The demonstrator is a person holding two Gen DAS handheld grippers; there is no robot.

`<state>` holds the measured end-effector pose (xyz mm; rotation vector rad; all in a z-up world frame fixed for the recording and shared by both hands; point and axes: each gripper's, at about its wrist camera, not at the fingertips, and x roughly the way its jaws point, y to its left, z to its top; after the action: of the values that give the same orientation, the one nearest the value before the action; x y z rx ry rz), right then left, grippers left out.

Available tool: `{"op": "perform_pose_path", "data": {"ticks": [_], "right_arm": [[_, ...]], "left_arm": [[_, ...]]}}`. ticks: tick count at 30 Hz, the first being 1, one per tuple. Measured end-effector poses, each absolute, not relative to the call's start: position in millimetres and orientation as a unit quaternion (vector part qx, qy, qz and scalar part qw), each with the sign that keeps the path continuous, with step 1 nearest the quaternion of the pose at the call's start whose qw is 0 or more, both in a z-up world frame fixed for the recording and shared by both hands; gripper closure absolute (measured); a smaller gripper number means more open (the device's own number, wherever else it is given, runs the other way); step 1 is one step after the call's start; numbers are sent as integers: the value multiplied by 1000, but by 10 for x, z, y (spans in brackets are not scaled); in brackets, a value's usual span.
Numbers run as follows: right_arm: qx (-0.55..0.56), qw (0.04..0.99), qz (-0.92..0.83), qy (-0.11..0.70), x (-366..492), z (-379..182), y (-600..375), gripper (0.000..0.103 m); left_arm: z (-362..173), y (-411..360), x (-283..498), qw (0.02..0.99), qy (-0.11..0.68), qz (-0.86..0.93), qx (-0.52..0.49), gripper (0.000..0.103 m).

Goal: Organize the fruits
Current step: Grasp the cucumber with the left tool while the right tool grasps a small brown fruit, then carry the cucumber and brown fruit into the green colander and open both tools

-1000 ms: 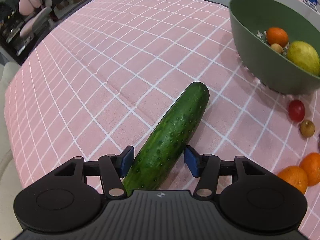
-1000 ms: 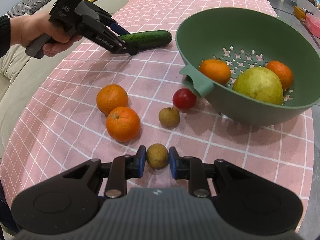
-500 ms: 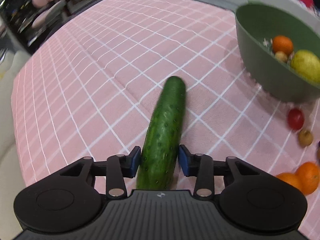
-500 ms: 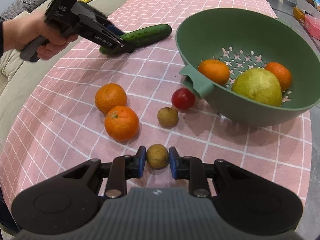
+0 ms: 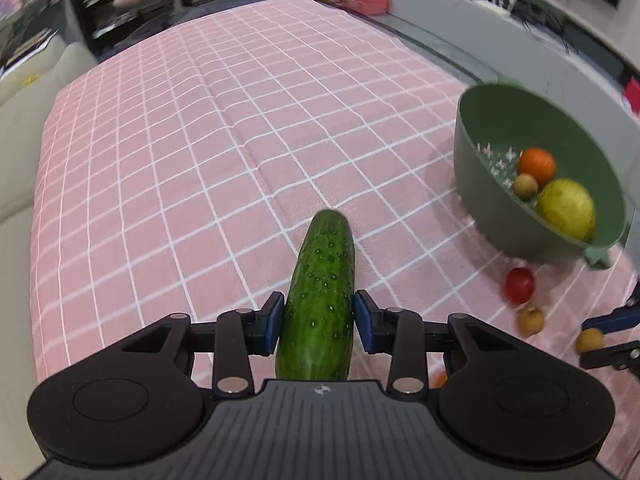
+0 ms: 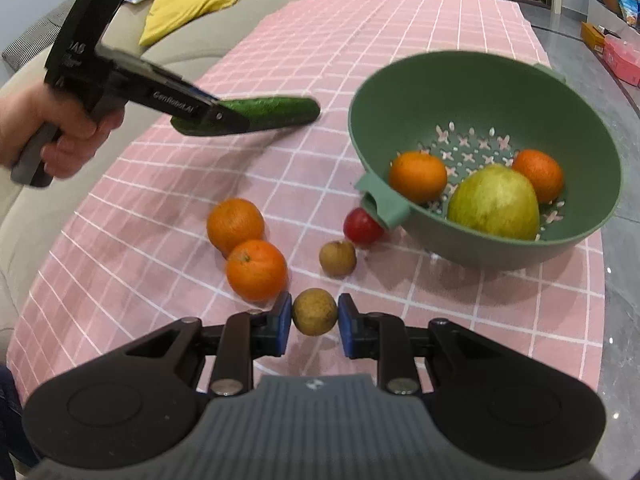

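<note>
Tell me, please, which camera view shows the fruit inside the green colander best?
The right wrist view: it looks into the green colander, showing two oranges and a large yellow-green fruit. The left wrist view shows the colander small and blurred at the edge, but reveals a small brown fruit hidden otherwise.

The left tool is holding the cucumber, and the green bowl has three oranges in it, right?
Not quite. The left tool does hold the cucumber, but the green bowl has only two oranges, beside a big yellow-green fruit. The right wrist view shows it.

four oranges [image 6: 256, 270], three brown fruits [image 6: 314, 312], one cucumber [image 6: 272, 114], one colander [image 6: 400, 92].
</note>
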<state>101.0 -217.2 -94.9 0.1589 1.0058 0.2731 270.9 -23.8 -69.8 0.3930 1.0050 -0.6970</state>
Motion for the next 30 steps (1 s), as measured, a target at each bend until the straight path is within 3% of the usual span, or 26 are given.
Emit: {"op": "perform_pose_path", "data": {"ticks": [14,23,30], "right_arm": [[84,880,144,444,906,-627,-2169,82],[100,907,121,390,986,-264,-2479,82],[124,917,80,371,1169,-154,-2860,82]], "left_arm": [[-263,63,2445,824,462,-322,67,61],[138,-364,2340,838,405,-363,44,61],[110,-882,2290,829,391,-396,48,61]]}}
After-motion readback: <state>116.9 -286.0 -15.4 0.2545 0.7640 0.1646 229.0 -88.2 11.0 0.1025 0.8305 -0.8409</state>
